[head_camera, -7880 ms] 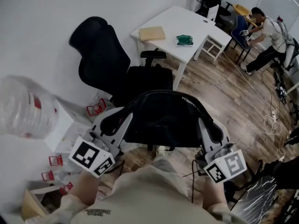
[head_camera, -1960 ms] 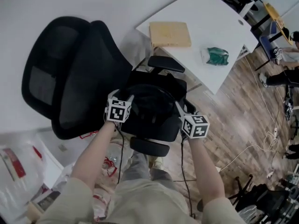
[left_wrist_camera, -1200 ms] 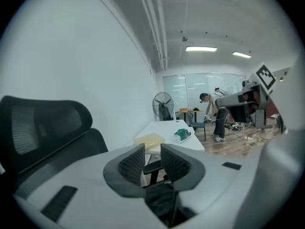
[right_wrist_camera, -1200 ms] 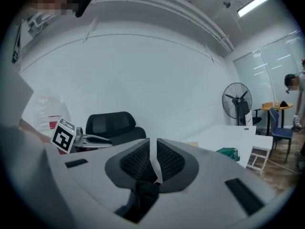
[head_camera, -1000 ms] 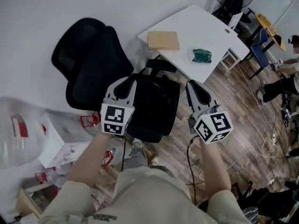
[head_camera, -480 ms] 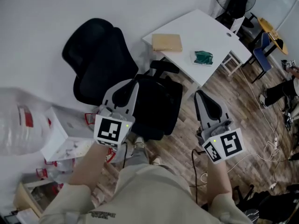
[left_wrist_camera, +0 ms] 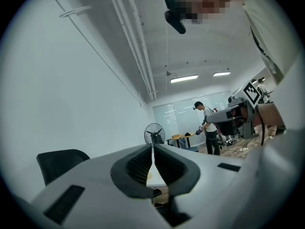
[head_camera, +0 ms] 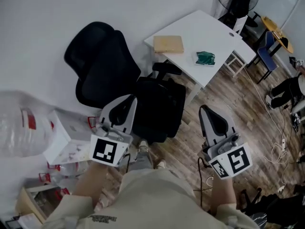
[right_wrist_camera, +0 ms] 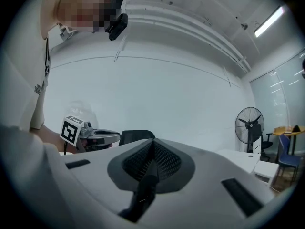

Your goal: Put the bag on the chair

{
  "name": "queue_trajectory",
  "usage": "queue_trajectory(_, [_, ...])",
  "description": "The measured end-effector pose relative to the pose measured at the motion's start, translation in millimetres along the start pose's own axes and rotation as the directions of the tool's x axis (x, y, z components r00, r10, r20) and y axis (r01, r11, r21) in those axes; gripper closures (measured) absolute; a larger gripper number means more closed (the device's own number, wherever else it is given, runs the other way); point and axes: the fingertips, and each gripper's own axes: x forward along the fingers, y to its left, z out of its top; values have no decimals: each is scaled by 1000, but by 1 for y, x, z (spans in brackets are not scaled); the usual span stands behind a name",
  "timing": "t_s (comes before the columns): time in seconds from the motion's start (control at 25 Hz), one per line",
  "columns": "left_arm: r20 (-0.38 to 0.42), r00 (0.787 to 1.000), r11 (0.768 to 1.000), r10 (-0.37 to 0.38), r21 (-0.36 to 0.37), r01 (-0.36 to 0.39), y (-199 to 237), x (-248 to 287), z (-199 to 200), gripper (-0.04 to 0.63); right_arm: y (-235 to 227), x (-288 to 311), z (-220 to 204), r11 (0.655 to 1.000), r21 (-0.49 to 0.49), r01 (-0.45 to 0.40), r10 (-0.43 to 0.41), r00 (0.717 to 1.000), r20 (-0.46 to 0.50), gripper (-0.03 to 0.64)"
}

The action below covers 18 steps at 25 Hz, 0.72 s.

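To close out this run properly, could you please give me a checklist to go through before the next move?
1. Bag lies on the chair seat: ok.
2. Left tool shut, nothing between its jaws: ok.
3. Right tool shut, nothing between its jaws: ok.
4. Both tools apart from the bag: ok.
5. Bag sits securely and will not slide off: cannot tell, black on black.

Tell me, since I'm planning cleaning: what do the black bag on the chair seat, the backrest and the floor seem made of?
Black bag: likely soft matte fabric; it slumps loosely and shows no glare.
Backrest: dark, matte, fabric or mesh; too small to tell.
Floor: wood or wood-look planks; seams and grain show.
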Motion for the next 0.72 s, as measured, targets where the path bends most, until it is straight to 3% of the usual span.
queue_trajectory(0.28, [-54, 998, 1000, -8, -14, 7, -20, -10, -10, 567, 8, -9, -8, 999, 17, -29, 29, 999, -21, 594])
queue_trajectory(0.72, [-47, 999, 1000, -10, -28, 8, -32, -21, 5, 568, 11, -9, -13, 998, 48, -39, 40, 999, -26, 594])
